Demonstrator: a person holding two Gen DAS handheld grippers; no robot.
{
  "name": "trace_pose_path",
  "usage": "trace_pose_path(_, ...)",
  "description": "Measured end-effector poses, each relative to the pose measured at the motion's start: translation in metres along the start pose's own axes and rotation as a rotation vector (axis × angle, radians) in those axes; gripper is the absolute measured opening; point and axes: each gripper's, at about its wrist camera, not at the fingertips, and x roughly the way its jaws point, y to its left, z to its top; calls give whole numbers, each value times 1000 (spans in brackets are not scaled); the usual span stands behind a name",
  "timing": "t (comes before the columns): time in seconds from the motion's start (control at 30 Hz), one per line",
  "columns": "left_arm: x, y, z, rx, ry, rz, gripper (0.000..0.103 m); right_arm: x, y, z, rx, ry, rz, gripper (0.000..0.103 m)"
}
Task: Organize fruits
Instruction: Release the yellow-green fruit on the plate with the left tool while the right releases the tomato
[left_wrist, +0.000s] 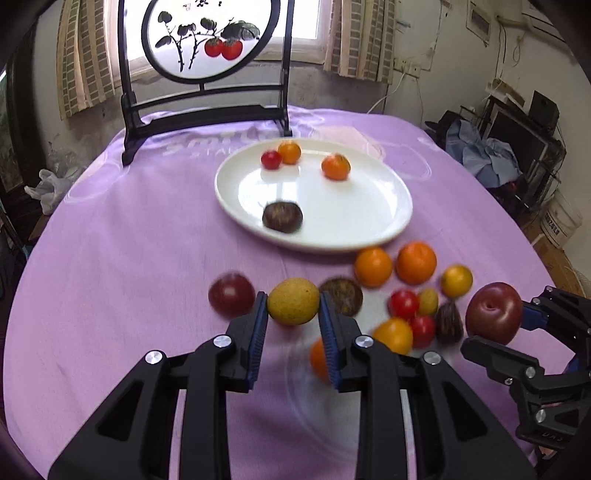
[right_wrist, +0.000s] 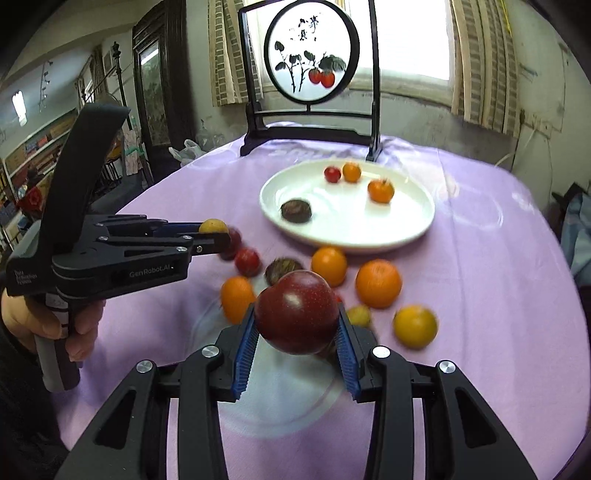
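- Left claw (left_wrist: 293, 312) clamped on a yellow-green fruit (left_wrist: 293, 301), blue pads pressed against both its sides, lifted over the purple tabletop (left_wrist: 110, 277).
- Right claw (right_wrist: 297, 332) clamped on a big dark red plum (right_wrist: 297, 312), jaws spread wide around it, held above the cloth.
- Just beyond both claws, loose fruits scattered on the tabletop: oranges (left_wrist: 415, 263), a red cherry tomato (left_wrist: 403, 303), brown chestnut-like pieces (left_wrist: 341, 295), a yellow one (left_wrist: 456, 280).
- Farther back, white plate (left_wrist: 388, 221) with a dark brown fruit (left_wrist: 282, 217) near its front rim, two small oranges and a red tomato (left_wrist: 270, 159) toward its far rim.
- At the far edge, black-framed round screen (left_wrist: 207, 37) painted with red fruit.
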Motion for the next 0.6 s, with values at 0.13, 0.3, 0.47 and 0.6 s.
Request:
trace_pose_path(0.13, 22, 6, 38, -29, 0, 30, 27, 17, -7, 30, -32, -20, -47, 41)
trace_pose_path(0.3, 67, 19, 77, -86, 54, 58, 27, 61, -20, 62, -33, 25, -105, 41)
trace_pose_path(0.47, 105, 24, 91, -101, 104, 86, 27, 100, -31, 75, -17, 94, -141, 41)
trace_pose_path(0.6, 115, 27, 87, -153, 117, 86, 40, 117, -42, 73, 24, 129, -140, 48)
